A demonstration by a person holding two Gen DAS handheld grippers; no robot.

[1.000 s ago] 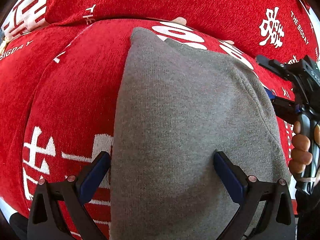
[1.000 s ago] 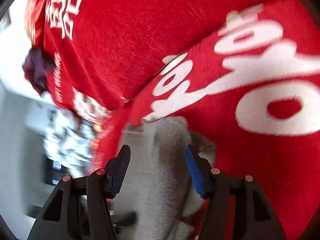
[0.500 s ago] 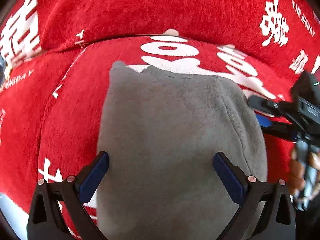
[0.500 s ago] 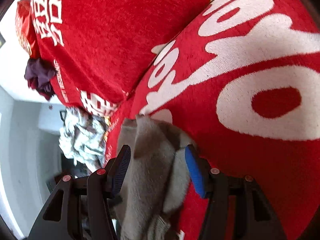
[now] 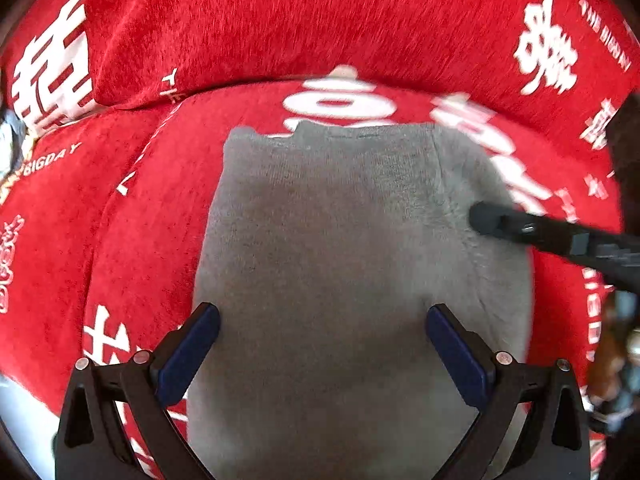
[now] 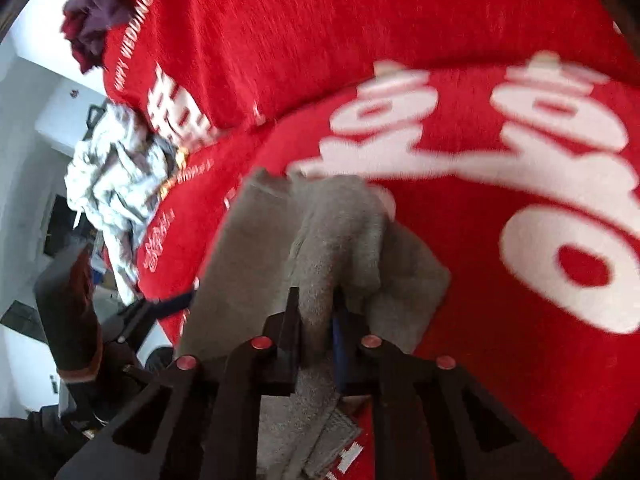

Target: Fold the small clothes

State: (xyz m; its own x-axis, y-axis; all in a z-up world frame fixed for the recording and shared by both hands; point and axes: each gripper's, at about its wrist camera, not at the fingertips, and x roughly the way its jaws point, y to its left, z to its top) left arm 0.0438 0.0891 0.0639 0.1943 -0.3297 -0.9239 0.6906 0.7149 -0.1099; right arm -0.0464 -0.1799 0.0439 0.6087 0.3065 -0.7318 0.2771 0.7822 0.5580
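Observation:
A small grey knitted garment (image 5: 340, 248) lies on a red sofa cover with white lettering. My left gripper (image 5: 322, 340) hovers above its near part, open, jaws wide apart with nothing pressed between them. In the right wrist view my right gripper (image 6: 316, 320) is shut on a raised fold of the grey garment (image 6: 332, 232), the cloth pinched up between its blue pads. From the left wrist view the right gripper (image 5: 492, 218) reaches in from the right onto the garment's right edge.
The red sofa cushion (image 6: 500, 208) and backrest (image 5: 320, 20) fill both views. A crumpled pale cloth heap (image 6: 116, 172) and a dark purple garment (image 6: 96, 12) lie at the sofa's left end. A person's gloved hand (image 6: 76, 304) holds the left gripper.
The right gripper has closed on the garment's edge and lifted a fold of it. The left gripper has drawn back and up, so more of the garment shows.

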